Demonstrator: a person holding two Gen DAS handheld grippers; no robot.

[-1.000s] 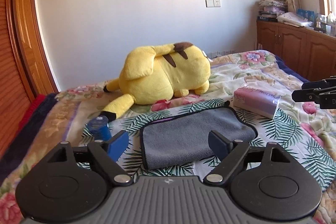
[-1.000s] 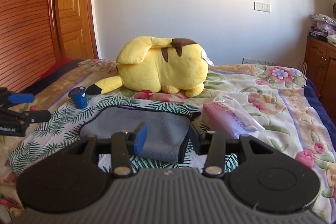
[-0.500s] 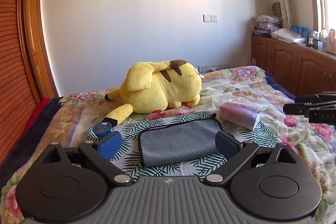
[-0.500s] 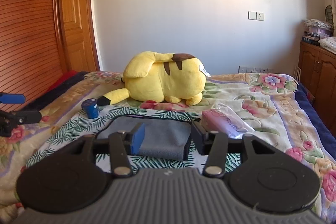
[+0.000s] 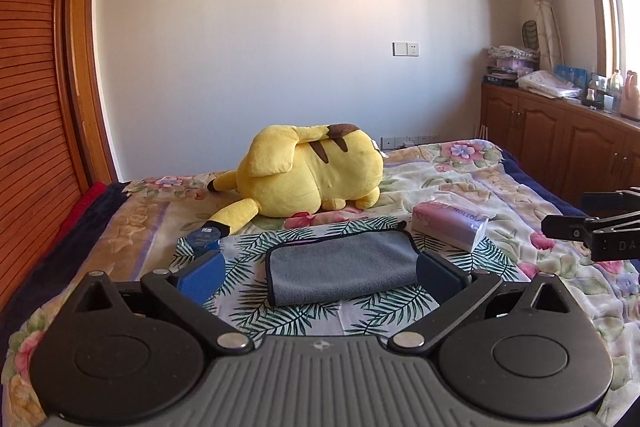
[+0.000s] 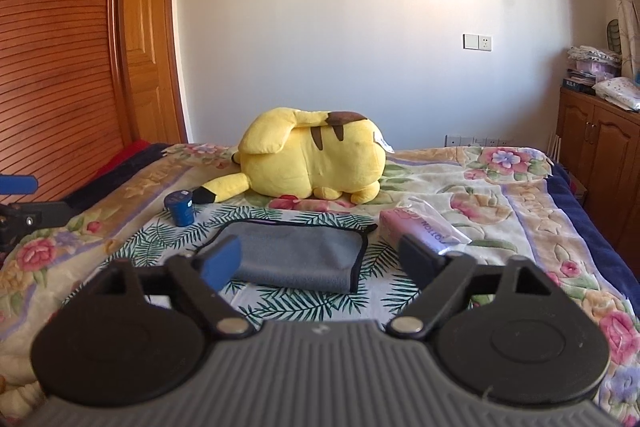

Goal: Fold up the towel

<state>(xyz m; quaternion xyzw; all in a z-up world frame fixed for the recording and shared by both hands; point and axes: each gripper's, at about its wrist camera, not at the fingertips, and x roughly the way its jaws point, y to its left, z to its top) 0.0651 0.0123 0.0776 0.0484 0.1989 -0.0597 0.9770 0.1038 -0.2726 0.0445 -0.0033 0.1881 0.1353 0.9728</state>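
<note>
Towel: one, grey with dark trim point(image 5: 344, 265), already folded into a flat stack; lies on the bed point(image 5: 472, 171), mid-frame in both wrist views.
Axis: long side runs 9 to 3 o'clock in the left wrist view; fold edge toward the camera, hanging loop at its far right corner.
Neighbours: one blue cup point(image 6: 179, 209) at 10 o'clock of the towel, apart from it; one pink tissue pack point(image 6: 420, 229) at 2 o'clock, just beside the loop corner; one yellow plush point(image 5: 312, 171) at 12 o'clock, well behind.
Left gripper: point(image 5: 318, 273) fingers spread wide, wider than the towel appears between them, holding nothing; above the bed, short of the towel's near edge.
Right gripper: point(image 6: 320, 261) fingers also parted wide, nothing between them; above the bed, not touching the towel.
Count: two grippers, one towel, three other loose items on the bed.
</note>
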